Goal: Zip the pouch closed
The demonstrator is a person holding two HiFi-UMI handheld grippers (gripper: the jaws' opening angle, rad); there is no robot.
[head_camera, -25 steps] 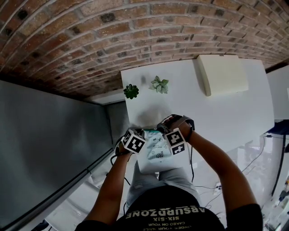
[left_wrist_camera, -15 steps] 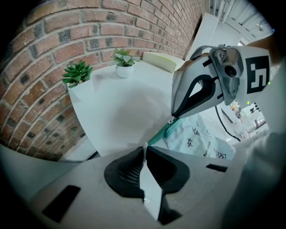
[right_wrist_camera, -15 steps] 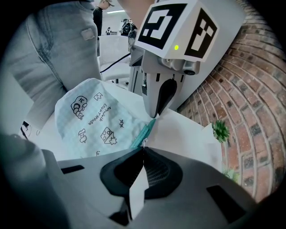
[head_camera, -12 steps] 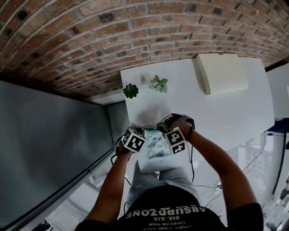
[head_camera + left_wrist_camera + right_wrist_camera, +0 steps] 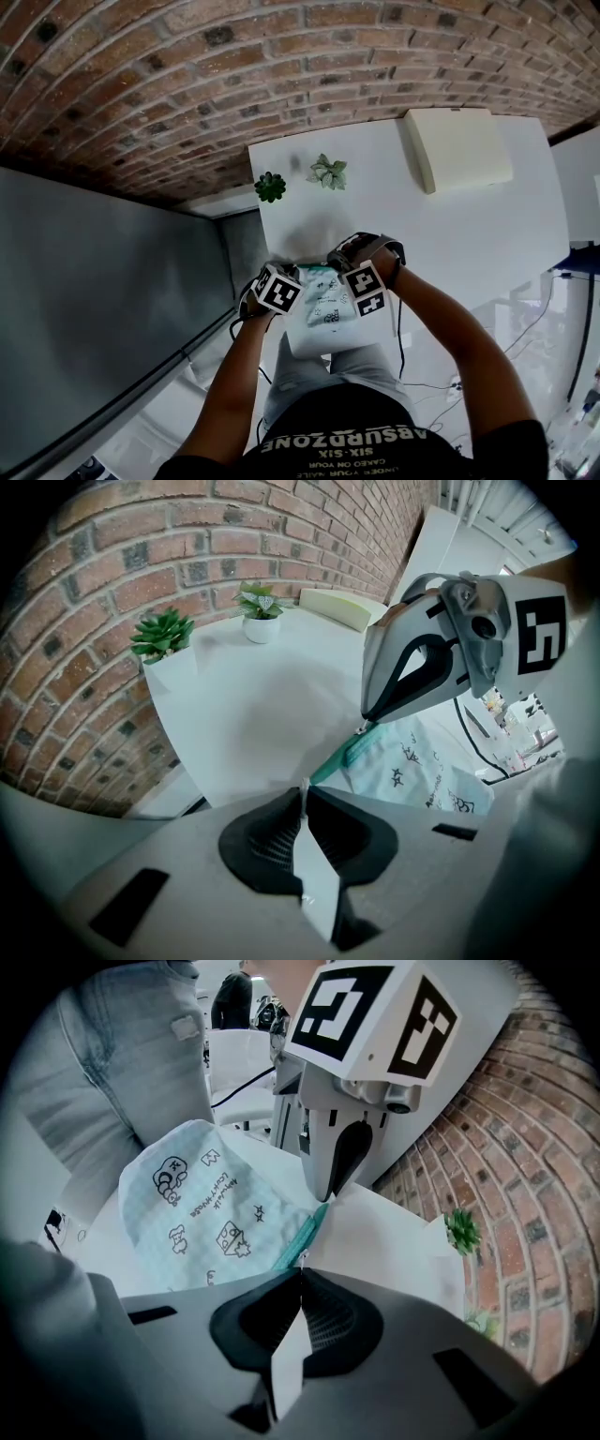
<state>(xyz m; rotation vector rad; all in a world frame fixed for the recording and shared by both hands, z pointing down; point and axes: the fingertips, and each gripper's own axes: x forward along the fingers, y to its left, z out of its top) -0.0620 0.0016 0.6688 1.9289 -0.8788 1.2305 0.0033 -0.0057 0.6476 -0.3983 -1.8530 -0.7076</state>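
Left gripper (image 5: 304, 794): my jaws are pinched narrow on the pouch (image 5: 202, 1208) edge, at their tips.
Right gripper (image 5: 300, 1274): my jaws are clamped on the zipper pull (image 5: 300, 1258), with the pouch just beyond.
Change: none; grips and pouch are as they were earlier.

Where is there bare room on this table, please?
Free: the white table at middle and right, between the cream rectangular box, two green potted plants and the pale printed fabric pouch. Crowded: near edge, where left gripper and right gripper pinch it.
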